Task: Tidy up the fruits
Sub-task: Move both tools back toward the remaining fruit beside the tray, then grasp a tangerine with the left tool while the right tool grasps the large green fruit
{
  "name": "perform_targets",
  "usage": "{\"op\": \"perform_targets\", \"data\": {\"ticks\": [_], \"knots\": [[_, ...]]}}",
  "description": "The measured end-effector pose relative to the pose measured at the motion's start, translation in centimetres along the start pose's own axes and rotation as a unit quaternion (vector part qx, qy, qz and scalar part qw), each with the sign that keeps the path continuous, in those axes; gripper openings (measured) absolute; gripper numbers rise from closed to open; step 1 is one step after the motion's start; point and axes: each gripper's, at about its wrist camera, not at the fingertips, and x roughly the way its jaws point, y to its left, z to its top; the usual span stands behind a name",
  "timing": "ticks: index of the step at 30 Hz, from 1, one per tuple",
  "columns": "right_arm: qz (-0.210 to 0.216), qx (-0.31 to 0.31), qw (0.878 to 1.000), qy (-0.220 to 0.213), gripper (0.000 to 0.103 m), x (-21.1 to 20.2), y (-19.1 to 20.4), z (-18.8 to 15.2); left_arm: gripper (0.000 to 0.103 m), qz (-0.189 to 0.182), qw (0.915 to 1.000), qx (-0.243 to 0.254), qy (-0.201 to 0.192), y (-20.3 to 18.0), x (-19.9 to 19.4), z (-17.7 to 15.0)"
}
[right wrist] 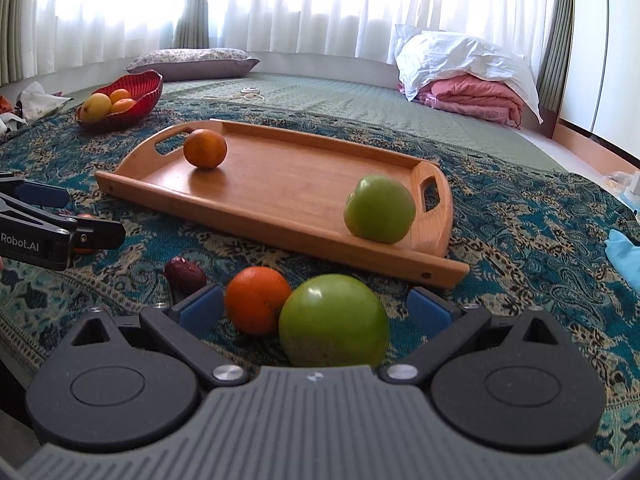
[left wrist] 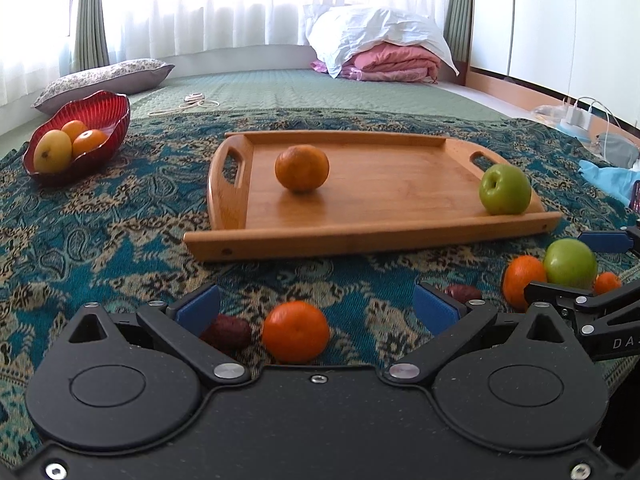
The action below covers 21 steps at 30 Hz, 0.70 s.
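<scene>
A wooden tray lies on the patterned cloth and holds an orange and a green apple. My left gripper is open, with a loose orange lying on the cloth between its blue pads and a dark red date beside the left pad. My right gripper is open around a second green apple; another orange touches that apple. A second date lies close by.
A red bowl with a yellow fruit and oranges sits at the far left. A small orange lies behind the right gripper's finger. Pillow, folded pink and white bedding and cables lie on the green mat beyond.
</scene>
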Motion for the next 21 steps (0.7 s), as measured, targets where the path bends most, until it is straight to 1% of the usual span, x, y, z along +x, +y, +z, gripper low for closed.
{"op": "perform_targets", "data": {"ticks": [8,13,14,15,16,18,19,21], "knots": [[-0.003,-0.015,1.0,0.012,0.103,-0.1,0.1,-0.9,0.102,0.003,1.0,0.007,-0.002,-0.1,-0.5,-0.6],[0.002,-0.013,1.0,0.018,0.103,-0.1,0.3,-1.1,0.096,0.006,0.9999,0.01,-0.009,-0.4,-1.5,-1.0],[0.002,-0.013,1.0,0.018,0.103,-0.1,0.3,-1.2,0.093,0.007,0.9998,0.014,-0.012,-0.6,-1.7,-1.2],[0.002,-0.013,1.0,0.017,0.103,-0.1,0.3,-1.2,0.086,0.007,0.9997,0.018,-0.014,-0.7,-1.9,-1.3],[0.002,-0.014,1.0,0.018,0.103,-0.1,0.3,-1.3,0.073,0.005,0.9997,0.022,-0.012,-0.8,-2.1,-1.4],[0.003,-0.015,1.0,0.018,0.102,-0.2,0.4,-1.4,0.06,-0.002,0.9998,0.021,0.002,-0.9,-2.1,-1.5],[0.004,-0.015,1.0,0.018,0.102,-0.2,0.4,-1.5,0.059,-0.005,0.9998,0.016,0.008,-0.9,-2.0,-1.6],[0.006,-0.015,1.0,0.018,0.101,-0.3,0.5,-1.5,0.058,0.002,0.9999,0.011,0.006,-0.7,-2.0,-1.8]]}}
